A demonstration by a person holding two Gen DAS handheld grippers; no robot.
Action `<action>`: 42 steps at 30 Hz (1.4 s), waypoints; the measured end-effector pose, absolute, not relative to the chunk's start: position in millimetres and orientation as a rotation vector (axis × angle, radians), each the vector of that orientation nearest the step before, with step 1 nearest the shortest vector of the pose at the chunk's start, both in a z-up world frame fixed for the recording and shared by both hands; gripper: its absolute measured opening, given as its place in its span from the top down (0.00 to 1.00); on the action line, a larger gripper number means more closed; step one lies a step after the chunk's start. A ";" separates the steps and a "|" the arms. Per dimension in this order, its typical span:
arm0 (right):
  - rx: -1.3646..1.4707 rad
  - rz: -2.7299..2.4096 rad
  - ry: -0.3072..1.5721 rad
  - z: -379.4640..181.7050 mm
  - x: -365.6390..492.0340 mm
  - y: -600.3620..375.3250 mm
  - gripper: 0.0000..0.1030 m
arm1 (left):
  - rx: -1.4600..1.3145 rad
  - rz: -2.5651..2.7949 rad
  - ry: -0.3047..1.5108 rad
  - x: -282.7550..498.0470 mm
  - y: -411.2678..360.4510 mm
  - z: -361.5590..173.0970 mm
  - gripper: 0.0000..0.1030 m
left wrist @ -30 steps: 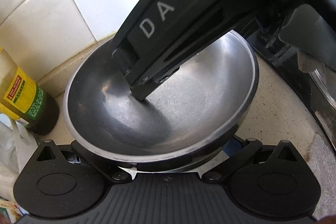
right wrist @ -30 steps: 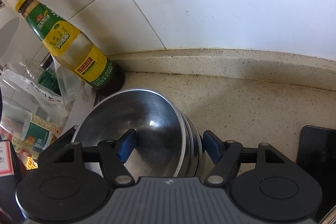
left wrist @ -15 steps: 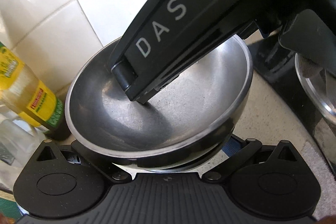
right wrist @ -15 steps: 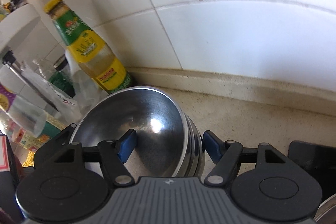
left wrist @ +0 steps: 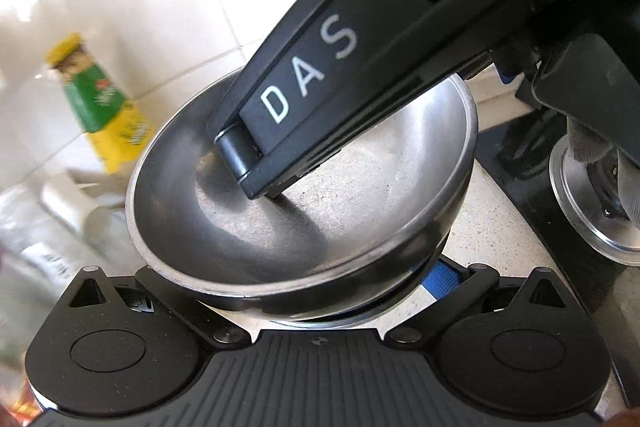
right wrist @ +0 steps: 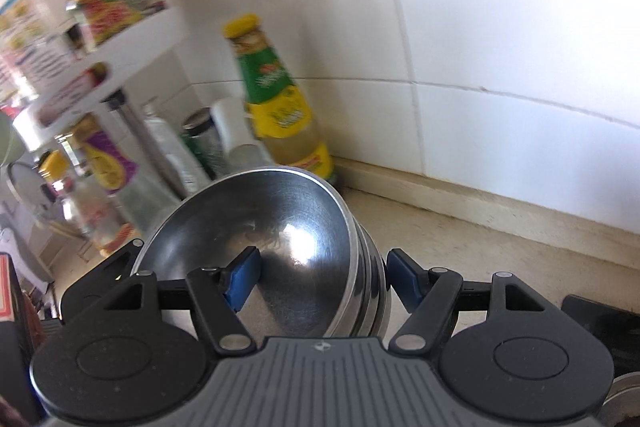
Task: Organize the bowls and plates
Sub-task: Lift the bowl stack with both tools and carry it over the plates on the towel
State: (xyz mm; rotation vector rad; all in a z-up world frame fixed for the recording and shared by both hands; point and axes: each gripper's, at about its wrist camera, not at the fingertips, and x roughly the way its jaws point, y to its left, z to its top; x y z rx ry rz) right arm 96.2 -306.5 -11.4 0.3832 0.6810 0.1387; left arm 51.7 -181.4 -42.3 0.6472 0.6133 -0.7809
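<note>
A nested stack of shiny, round stainless-steel bowls (right wrist: 280, 247) sits tilted between the right gripper (right wrist: 320, 279) jaws, one pad inside, one outside the rims. The left gripper (left wrist: 304, 291) clasps the stack's near rim. Smooth steel may slip onto the speckled beige counter (right wrist: 480, 251).

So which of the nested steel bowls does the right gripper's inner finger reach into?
The top bowl, the only one whose hollow shows. The right gripper straddles its rim; the others show only as stacked edges beneath.
</note>
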 end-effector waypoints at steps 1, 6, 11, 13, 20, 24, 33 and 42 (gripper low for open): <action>0.374 0.148 0.674 -7.2 93.3 -301.4 0.26 | 0.641 -0.770 0.609 46.6 -176.6 -38.3 0.00; 0.336 0.188 0.649 8.7 81.0 -277.7 0.26 | 0.615 -0.718 0.591 23.1 -153.6 -18.4 0.00; 0.292 0.228 0.631 19.9 69.5 -250.6 0.26 | 0.583 -0.670 0.587 5.2 -137.4 -9.0 0.00; 0.281 0.248 0.627 22.7 65.3 -240.2 0.26 | 0.570 -0.651 0.589 1.0 -134.9 -1.8 0.00; 0.223 0.314 0.636 24.8 49.9 -202.7 0.26 | 0.527 -0.587 0.604 -24.3 -112.2 -0.1 0.00; 0.213 0.349 0.662 17.0 43.6 -182.0 0.26 | 0.505 -0.549 0.639 -24.0 -94.6 -9.8 0.00; 0.194 0.360 0.733 -2.5 28.9 -133.1 0.26 | 0.490 -0.525 0.711 -37.1 -46.2 -24.8 0.00; 0.201 0.325 0.773 -10.7 26.9 -95.9 0.26 | 0.491 -0.548 0.762 -32.7 -9.8 -31.5 0.00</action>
